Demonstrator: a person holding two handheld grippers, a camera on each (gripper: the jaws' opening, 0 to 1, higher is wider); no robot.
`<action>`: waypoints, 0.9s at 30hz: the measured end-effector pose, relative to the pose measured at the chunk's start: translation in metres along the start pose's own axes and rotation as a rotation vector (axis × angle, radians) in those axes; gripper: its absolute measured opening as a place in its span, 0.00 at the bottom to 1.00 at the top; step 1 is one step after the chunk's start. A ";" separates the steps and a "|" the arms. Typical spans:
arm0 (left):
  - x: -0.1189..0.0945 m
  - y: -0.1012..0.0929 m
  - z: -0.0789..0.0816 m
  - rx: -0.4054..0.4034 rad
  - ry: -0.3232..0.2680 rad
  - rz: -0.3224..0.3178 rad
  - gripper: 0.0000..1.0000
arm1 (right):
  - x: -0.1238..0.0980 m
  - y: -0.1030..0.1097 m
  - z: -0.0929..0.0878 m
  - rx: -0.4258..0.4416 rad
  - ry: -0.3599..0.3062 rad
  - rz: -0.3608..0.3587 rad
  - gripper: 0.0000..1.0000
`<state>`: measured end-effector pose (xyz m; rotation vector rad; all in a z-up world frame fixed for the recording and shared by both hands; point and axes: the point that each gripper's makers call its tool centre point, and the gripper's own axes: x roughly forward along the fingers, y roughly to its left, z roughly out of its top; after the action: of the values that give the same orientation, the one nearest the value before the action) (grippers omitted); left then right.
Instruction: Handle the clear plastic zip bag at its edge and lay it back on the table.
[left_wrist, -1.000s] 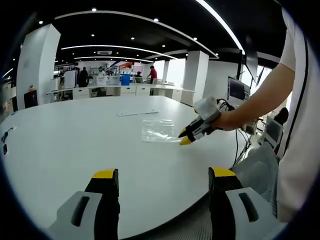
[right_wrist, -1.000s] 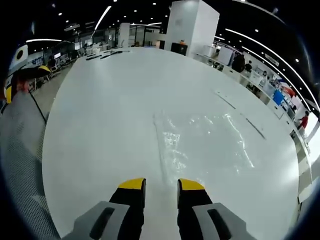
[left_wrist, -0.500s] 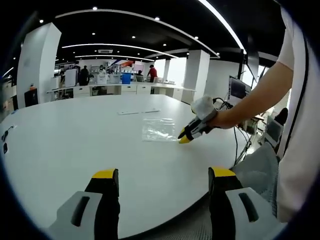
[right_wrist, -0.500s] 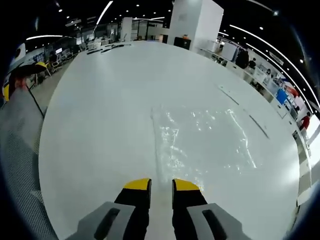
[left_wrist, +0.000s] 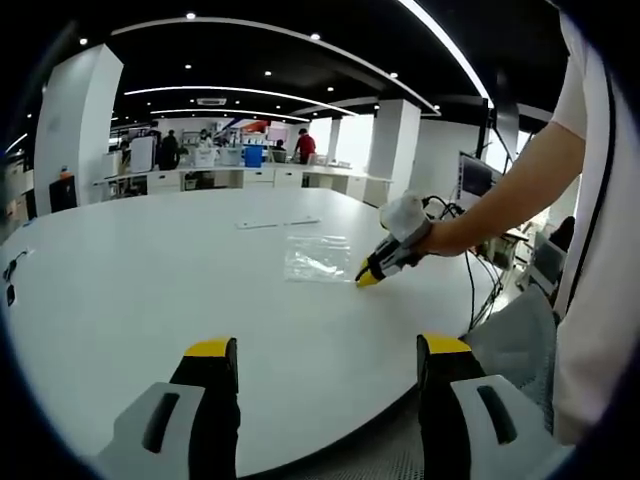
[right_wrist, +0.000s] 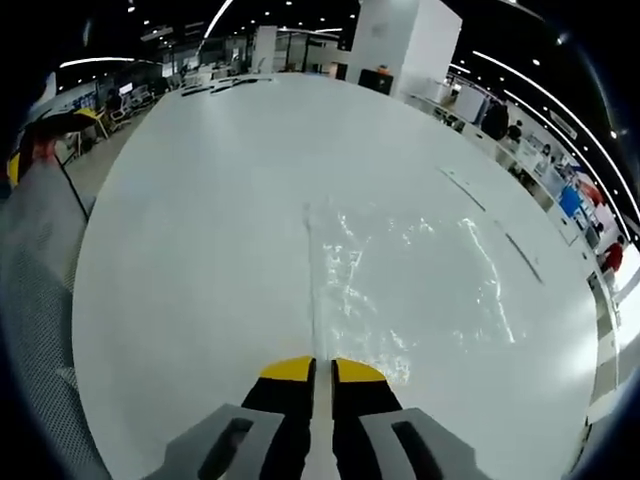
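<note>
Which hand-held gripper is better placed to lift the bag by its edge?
Right. The right hand-held gripper is at the bag's near edge, jaws almost shut. The left hand-held gripper is open, well short of it.

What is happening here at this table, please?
A person works with two handheld grippers at a large white table. The right gripper has its jaws nearly closed at the near edge of a clear plastic zip bag, which lies flat on the table; whether it grips the bag is unclear. The left gripper is open, apart from the bag.

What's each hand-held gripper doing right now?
Left hand-held gripper: open, holding nothing.
Right hand-held gripper: closed on the zip bag edge.
</note>
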<state>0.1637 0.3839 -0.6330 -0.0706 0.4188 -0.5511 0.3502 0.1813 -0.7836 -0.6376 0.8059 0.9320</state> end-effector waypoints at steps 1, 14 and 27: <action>0.000 0.000 0.000 0.000 0.000 0.001 0.72 | 0.000 0.000 0.000 -0.003 -0.001 -0.002 0.01; -0.001 0.007 -0.005 0.002 -0.006 0.004 0.71 | -0.004 0.005 0.006 -0.003 0.012 0.029 0.00; -0.001 0.007 -0.003 0.002 -0.011 0.007 0.71 | -0.010 -0.001 0.008 -0.022 0.000 -0.004 0.14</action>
<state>0.1653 0.3907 -0.6368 -0.0700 0.4072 -0.5442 0.3504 0.1826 -0.7703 -0.6584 0.7955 0.9384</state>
